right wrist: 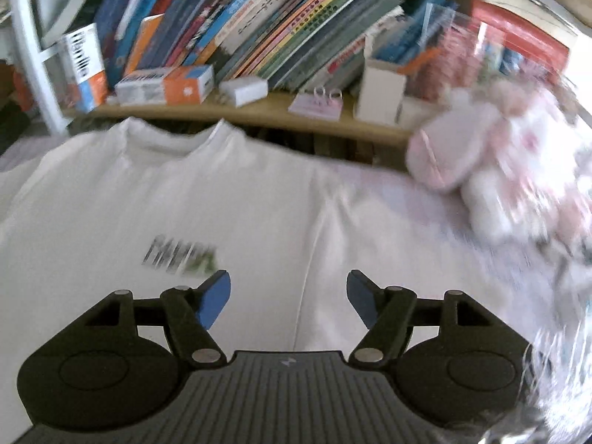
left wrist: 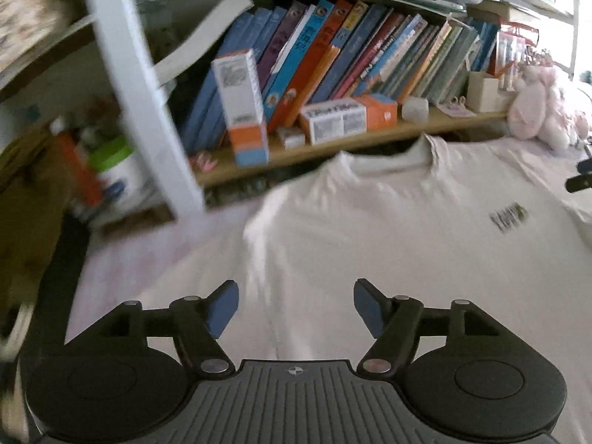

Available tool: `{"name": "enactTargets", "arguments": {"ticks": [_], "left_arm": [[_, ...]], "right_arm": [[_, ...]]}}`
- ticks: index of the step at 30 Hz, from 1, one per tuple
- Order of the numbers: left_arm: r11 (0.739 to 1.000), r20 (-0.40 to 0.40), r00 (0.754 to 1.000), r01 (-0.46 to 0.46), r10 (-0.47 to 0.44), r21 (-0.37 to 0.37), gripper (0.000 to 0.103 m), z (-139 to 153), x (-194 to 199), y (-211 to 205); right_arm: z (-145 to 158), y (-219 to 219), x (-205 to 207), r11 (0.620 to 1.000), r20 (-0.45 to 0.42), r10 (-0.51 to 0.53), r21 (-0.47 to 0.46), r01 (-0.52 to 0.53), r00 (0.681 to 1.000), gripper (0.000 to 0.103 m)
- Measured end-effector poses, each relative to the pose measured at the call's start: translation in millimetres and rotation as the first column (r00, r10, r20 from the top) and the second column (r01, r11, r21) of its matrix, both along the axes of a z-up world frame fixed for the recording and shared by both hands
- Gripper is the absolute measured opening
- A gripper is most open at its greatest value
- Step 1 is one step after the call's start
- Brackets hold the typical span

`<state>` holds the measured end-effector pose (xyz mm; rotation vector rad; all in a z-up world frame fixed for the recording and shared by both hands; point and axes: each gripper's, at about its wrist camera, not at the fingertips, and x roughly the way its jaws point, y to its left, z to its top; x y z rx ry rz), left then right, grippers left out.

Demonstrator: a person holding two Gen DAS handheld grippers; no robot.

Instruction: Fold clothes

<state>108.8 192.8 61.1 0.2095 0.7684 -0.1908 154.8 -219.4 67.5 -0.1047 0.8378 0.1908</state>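
A white T-shirt (left wrist: 388,229) with a small dark chest print lies spread flat, collar toward the bookshelf, on a pale pink bed sheet (left wrist: 148,255). My left gripper (left wrist: 295,305) is open and empty, hovering over the shirt's left side near the sleeve seam. The shirt also fills the right wrist view (right wrist: 185,203), print at centre left. My right gripper (right wrist: 288,298) is open and empty, hovering over the shirt's right side by the sleeve seam. The other gripper's dark tip (left wrist: 581,179) shows at the left view's right edge.
A low wooden shelf (left wrist: 333,140) of leaning books and small orange-and-white boxes (left wrist: 346,118) runs behind the shirt's collar. A pink plush toy (right wrist: 481,159) lies at the right beside the shirt. A white frame post (left wrist: 140,92) stands at left, with clutter behind it.
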Motion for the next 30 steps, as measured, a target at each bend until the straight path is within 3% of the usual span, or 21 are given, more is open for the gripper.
{"name": "enactTargets", "arguments": {"ticks": [8,14,20,30], "left_arm": [[0.975,-0.129,0.981,-0.165,0.147,-0.146,0.079,-25,-102,29],[0.981,-0.152,0.978,-0.159,0.141,-0.109,0.079,-42,-139,26],[0.974,-0.167,0.968,-0.205,0.187,-0.099,0.079,-51,-154,29],[0.931,-0.177,0.929,-0.347,0.324,-0.117,0.077,-64,-160,30]], "right_arm": [[-16,-11,-130,0.99,-0.052,-0.14,0.008,0.14,0.989,0.071],[-39,-21,-201,0.964,-0.117,-0.264,-0.006,0.265,0.957,0.071],[-51,-38,-241,0.94,-0.121,-0.342,-0.05,0.338,0.932,0.07],[-53,-70,-248,0.937,-0.075,-0.349,-0.032,0.347,0.934,0.068]]}}
